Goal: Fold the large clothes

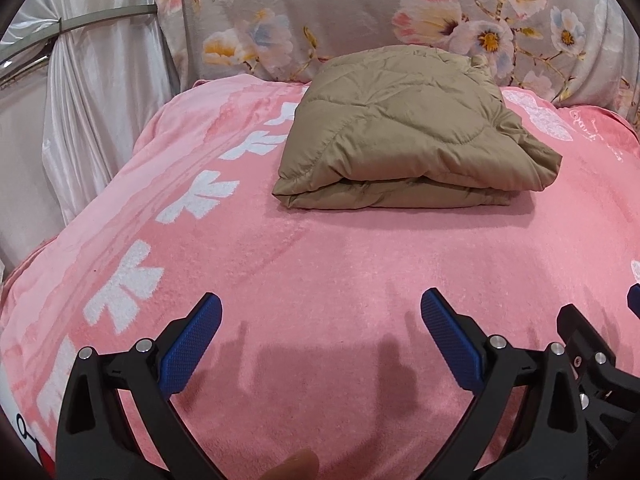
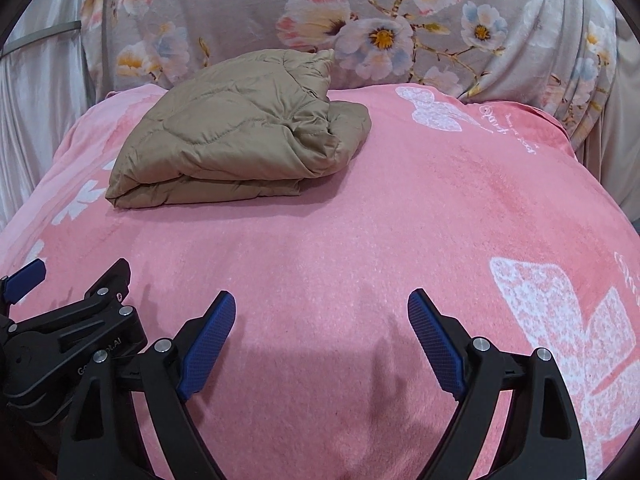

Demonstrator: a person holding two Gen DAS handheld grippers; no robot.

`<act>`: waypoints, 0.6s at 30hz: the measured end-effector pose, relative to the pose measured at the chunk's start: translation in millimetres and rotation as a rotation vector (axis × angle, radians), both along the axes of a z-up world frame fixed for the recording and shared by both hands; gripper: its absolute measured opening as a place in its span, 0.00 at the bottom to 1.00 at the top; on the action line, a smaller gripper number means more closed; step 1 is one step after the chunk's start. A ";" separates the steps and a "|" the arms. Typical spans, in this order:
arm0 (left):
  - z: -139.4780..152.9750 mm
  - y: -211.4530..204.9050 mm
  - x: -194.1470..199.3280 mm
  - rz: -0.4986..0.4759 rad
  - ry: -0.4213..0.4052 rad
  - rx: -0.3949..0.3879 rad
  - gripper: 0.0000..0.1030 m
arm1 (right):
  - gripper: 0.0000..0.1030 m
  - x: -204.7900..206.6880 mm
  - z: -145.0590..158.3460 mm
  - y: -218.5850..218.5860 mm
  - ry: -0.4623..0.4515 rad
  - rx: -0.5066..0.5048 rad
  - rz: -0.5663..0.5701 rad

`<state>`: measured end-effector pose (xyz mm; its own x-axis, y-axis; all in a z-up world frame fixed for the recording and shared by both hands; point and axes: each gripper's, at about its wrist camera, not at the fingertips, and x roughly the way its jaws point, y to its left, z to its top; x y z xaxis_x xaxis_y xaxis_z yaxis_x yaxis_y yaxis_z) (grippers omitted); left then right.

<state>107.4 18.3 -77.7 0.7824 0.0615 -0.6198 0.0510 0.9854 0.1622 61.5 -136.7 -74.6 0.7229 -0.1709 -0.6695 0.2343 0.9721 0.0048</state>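
We judge the folding itself to be finished — the tan quilted jacket (image 1: 412, 128) lies as a compact, layered bundle, and neither tool touches it. The left gripper (image 1: 320, 320) fills the bottom of its view with jaws spread wide and nothing between them, only the pink blanket (image 1: 320, 264) below. The right gripper (image 2: 322, 316) stands equally wide and holds nothing; it hovers over bare pink fabric at the bottom of its own frame, with the left tool just beside it at the lower left.

The jacket sits well apart from both, in the upper middle of the left view and the upper left of the right view, close to the floral cover (image 1: 360, 12) behind it. Its near edge shows stacked folds, fairly even; the right-hand end is looser, bunched and puffy.

If anything remains, we think it is tidying that bunched end — which would call for reaching forward and pinching the padded fabric firmly, since it looks slippery and springy.
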 end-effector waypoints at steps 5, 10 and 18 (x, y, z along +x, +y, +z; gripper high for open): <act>0.1 0.0 0.0 0.001 -0.002 0.001 0.94 | 0.84 -0.7 0.0 2.2 -0.004 -0.005 -0.002; 0.4 -0.2 -0.5 0.001 -0.003 0.000 0.94 | 0.84 -1.1 0.2 2.0 -0.006 -0.007 -0.002; 0.2 -0.3 -0.6 0.001 -0.002 0.001 0.94 | 0.84 -1.9 0.8 2.3 -0.007 -0.010 -0.004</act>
